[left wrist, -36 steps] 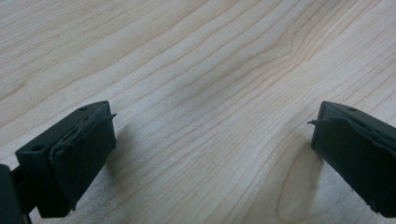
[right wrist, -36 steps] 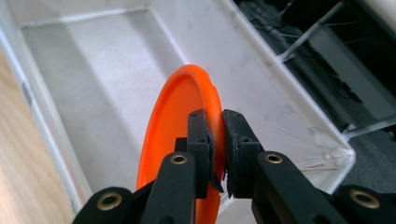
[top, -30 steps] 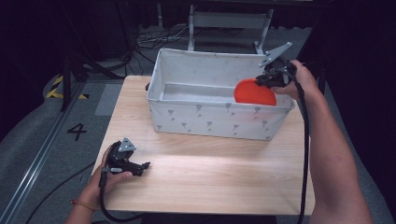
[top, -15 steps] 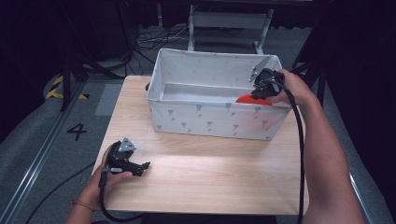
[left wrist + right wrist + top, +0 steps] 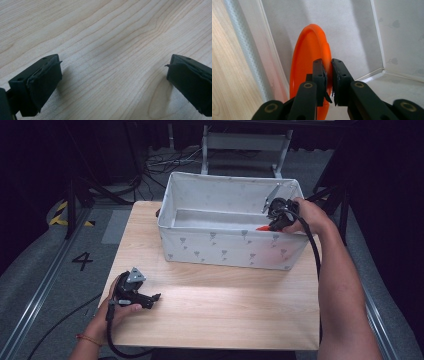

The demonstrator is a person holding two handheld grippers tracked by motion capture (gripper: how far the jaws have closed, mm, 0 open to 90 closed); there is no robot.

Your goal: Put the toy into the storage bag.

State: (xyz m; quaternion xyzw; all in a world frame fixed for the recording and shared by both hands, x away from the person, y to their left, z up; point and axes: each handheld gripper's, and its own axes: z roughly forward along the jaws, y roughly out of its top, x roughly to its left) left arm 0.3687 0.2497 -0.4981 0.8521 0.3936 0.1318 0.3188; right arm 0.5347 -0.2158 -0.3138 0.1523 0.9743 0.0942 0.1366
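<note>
An orange plate [image 5: 308,60] hangs on edge inside the white fabric bin [image 5: 220,247], close to its near wall. My right gripper [image 5: 329,75] is shut on the plate's rim. From above, that gripper [image 5: 272,222] is at the bin's right end, and a sliver of the orange plate [image 5: 263,227] peeks over the wall. My left gripper [image 5: 152,299] rests on the wooden table [image 5: 225,305] at the front left, held by a hand. Its jaws stand wide open over bare wood, with one fingertip [image 5: 45,80] at each side of its own view.
The bin stands at the back of the table, and its grey floor [image 5: 215,219] has nothing else showing on it. A cable [image 5: 315,255] trails from the right gripper along the forearm. Dark floor with cables and a metal stand [image 5: 245,142] lies beyond the table.
My right gripper has gone down into the bin with the orange plate, which is now mostly hidden behind the near wall. The left gripper has stayed put.
</note>
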